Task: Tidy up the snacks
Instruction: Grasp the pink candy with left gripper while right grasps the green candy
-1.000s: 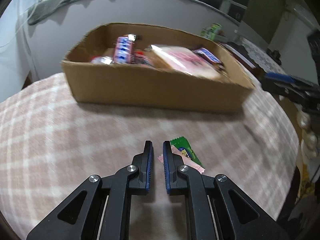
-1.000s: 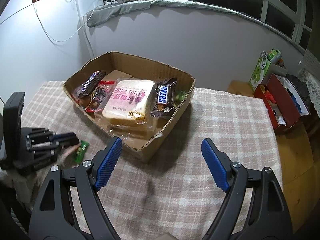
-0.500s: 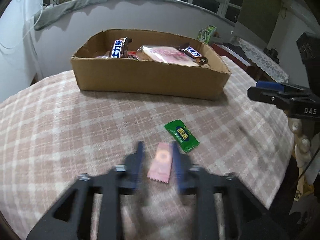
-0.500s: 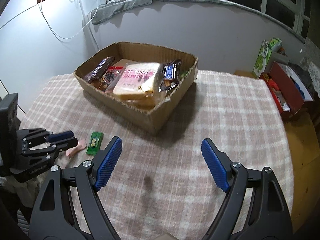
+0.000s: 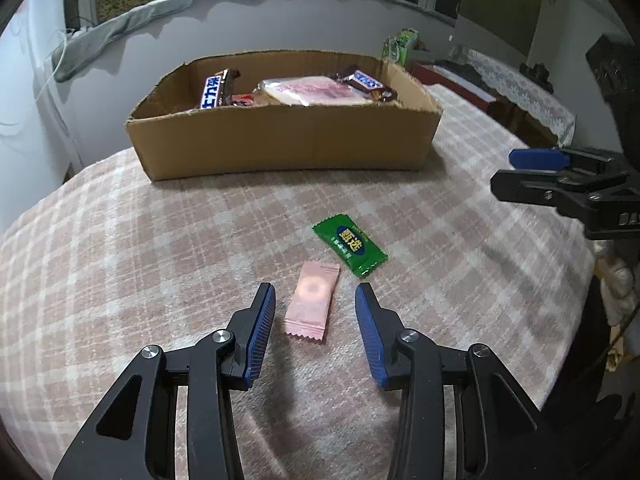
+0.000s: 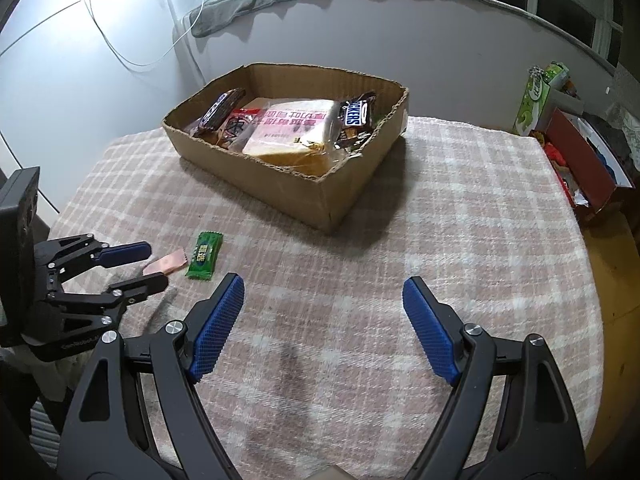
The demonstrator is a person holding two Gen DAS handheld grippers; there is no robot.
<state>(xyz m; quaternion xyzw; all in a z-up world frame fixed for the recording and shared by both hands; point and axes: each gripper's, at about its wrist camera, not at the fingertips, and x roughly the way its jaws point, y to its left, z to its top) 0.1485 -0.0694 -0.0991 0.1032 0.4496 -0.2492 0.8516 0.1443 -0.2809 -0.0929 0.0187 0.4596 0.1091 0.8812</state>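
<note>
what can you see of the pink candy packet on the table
The pink candy packet is a small flat pillow-style wrapper, pale pink with a faint ring printed on it and crimped zigzag ends. It looks like thin matte plastic, sealed and unopened. It lies flat on the checked tablecloth, lengthwise between the open fingers of the left gripper, which do not touch it. Its far corner sits close to the green candy packet; contact cannot be told.
</note>
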